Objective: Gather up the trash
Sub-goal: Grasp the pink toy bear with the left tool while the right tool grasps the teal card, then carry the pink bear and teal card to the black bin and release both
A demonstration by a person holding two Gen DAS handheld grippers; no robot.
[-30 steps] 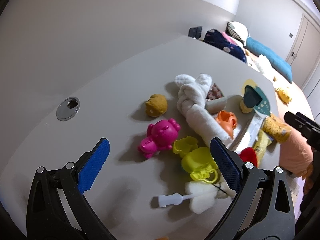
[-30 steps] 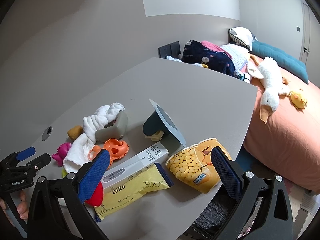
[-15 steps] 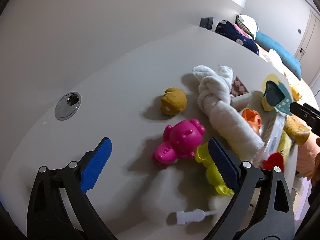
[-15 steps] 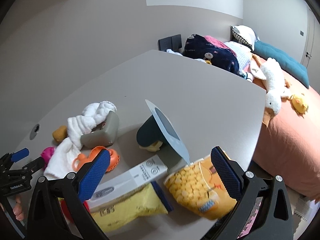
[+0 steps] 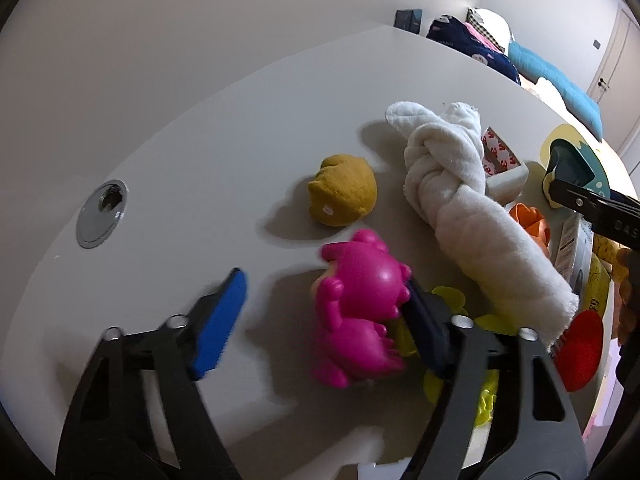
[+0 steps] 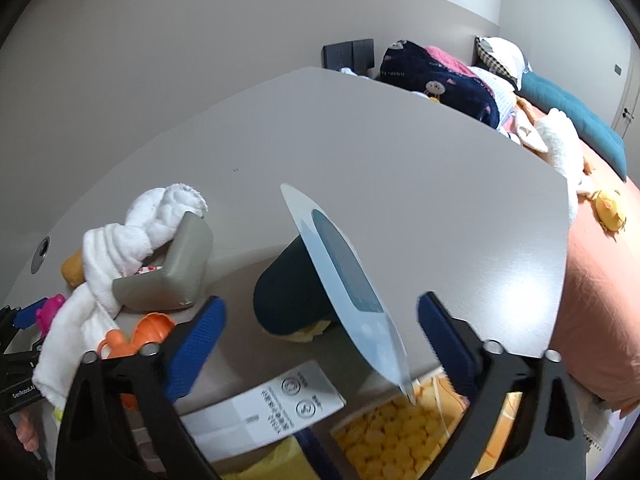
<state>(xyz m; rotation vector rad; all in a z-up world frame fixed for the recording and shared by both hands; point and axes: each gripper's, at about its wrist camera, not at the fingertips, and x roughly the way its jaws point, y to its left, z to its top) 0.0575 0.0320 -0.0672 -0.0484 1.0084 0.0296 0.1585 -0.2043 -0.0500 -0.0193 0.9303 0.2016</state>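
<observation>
Trash for collection lay mixed with toys on the grey table (image 6: 400,168), largest first. Bed (image 6: 592,264), beyond the table's far edge, ahead and right of the right gripper (image 6: 320,344): not part of the task. Knotted white towel (image 5: 460,196), ahead and right of the left gripper (image 5: 324,320). Corn-print snack bag (image 6: 400,436) and white printed box (image 6: 260,412), lying directly beneath the right gripper's spread fingers; yellow packet (image 6: 272,460) below them at the frame's edge. Dark cup with peeled-back foil lid (image 6: 344,276), on its side between and just ahead of the right fingers; contents could not be told. Grey open container (image 6: 176,268), ahead and left of the right gripper; a patterned lining showed, contents unclear. Pink plastic toy (image 5: 356,312), between the left fingers and touching the right one, with a gap at the left pad; left gripper open, nothing gripped. Mustard plush (image 5: 344,196), just beyond it. Step judged: early selection, nothing yet lifted. Next move would likely call for closing on a wrapper rather than a toy.
</observation>
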